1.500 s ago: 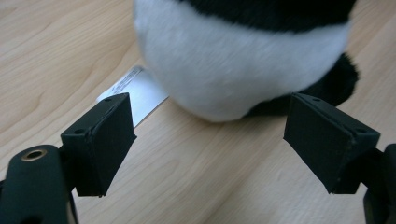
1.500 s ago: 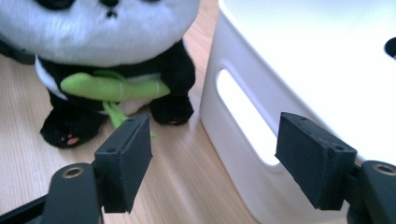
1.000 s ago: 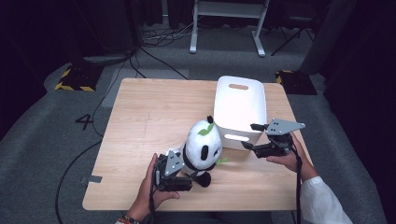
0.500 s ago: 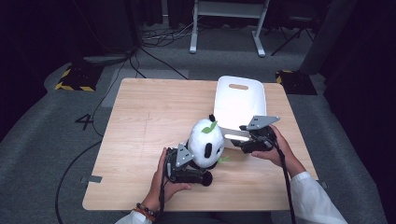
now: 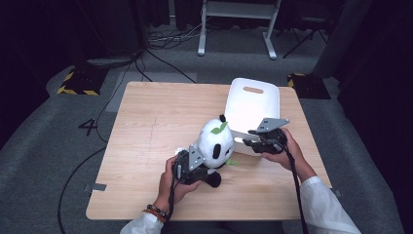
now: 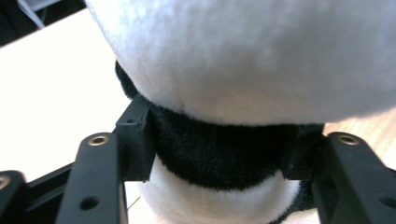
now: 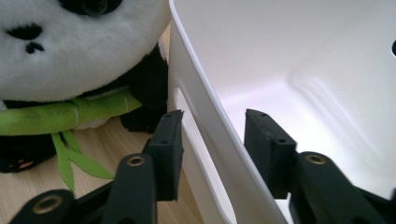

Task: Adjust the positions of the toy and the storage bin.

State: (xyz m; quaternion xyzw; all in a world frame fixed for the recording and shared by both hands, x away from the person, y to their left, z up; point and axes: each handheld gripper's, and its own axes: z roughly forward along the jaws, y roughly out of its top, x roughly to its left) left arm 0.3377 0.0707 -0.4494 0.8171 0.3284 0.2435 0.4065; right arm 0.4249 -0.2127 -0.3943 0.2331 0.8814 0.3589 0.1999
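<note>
Two grippers work at the near half of the wooden table (image 5: pixel 146 126), one on each side of the toy panda (image 5: pixel 215 142), which is taken here as the landmark.

The left gripper (image 6: pixel 212 154) has just closed and now clamps the panda: in the left gripper view its two black pads press into the dark band of plush below the white head, one on each flank, with the fur bulging between them. In the high view this gripper (image 5: pixel 191 163) sits at the panda's near left side, touching it, held in the person's left hand (image 5: pixel 170 183).

The right gripper (image 7: pixel 212 149) has its jaws partly closed and has just been closing; they straddle the near wall of the white bin (image 7: pixel 289 56), one pad outside, one inside, and gaps show between the pads and the wall, so nothing is gripped. In the high view this gripper (image 5: pixel 255 139) lies just right of the panda, at the bin's (image 5: pixel 253 105) near edge.

The bin stands right of and behind the panda, almost touching it. The panda sits upright, a green bamboo sprig (image 7: pixel 60 119) across its front.
</note>
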